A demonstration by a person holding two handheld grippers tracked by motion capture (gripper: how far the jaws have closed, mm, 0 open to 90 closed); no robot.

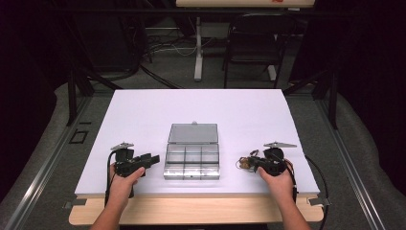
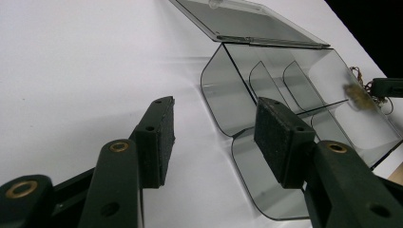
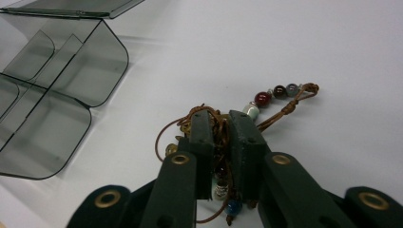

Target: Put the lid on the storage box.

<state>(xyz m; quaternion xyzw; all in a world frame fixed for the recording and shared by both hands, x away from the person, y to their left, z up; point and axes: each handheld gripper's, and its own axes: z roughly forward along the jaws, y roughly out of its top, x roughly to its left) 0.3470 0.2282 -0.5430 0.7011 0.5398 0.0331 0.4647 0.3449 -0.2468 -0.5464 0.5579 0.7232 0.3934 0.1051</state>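
The right gripper [image 3: 221, 118] is clamped on a beaded cord bracelet [image 3: 266, 102], which lies on the white table [image 1: 143, 110] just right of the open clear plastic box [image 1: 192, 160]. The left gripper [image 2: 214, 128] has its jaws apart, left of the box. No readable writing shows.

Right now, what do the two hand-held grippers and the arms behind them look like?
Both are matte black. The left hand-held gripper and right hand-held gripper each have two blocky jaws with flat, dark, rough-looking pads and brass-coloured rivets at the joints. A grey three-cornered plate tops each, and a black cable trails back from each. The forearms are bare, with no sleeves visible.
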